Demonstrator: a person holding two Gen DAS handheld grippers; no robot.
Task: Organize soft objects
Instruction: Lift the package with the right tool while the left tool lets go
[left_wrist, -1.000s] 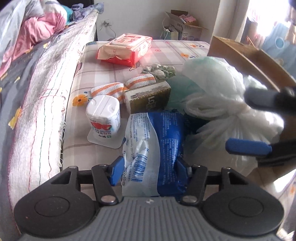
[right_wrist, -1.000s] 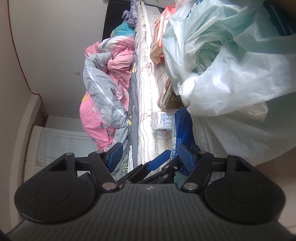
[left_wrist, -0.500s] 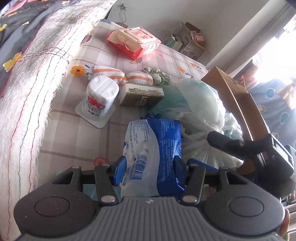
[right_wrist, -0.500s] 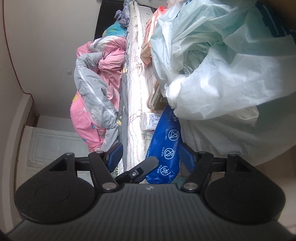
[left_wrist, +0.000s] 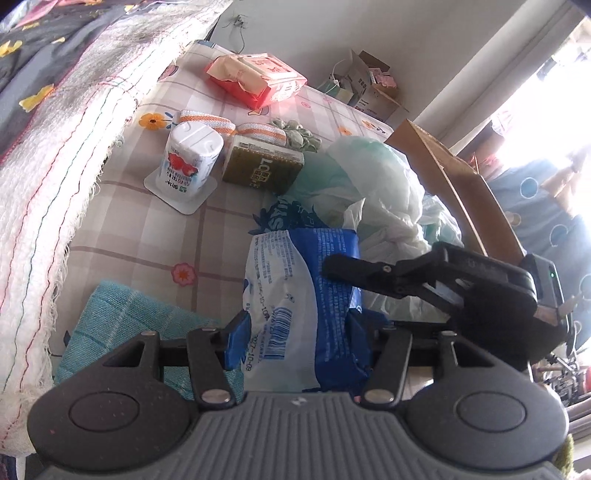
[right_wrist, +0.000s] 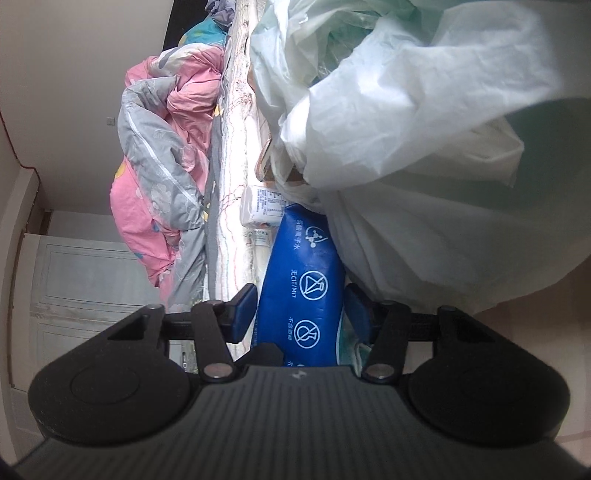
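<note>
A blue and white wipes pack (left_wrist: 295, 280) is held above the checked bed sheet (left_wrist: 155, 225), and my left gripper (left_wrist: 297, 332) is shut on its two long edges. From the right, my right gripper (right_wrist: 301, 314) reaches in sideways, and its black upper finger (left_wrist: 354, 267) lies across the pack's blue face. In the right wrist view the same pack (right_wrist: 306, 266) stands between the blue pads. Those jaws are closing and the pads sit against its sides.
A bulging white plastic bag (left_wrist: 376, 192) and a cardboard box (left_wrist: 461, 192) lie to the right. On the sheet are a white yoghurt bottle (left_wrist: 188, 162), an olive box (left_wrist: 262, 166), orange-striped rolls (left_wrist: 221, 122), a red tissue pack (left_wrist: 258, 77) and a teal cloth (left_wrist: 122, 321).
The left gripper lifted the pack, rolled and drew back. The right gripper came in from the right, took the pack between its jaws and narrowed on it.
</note>
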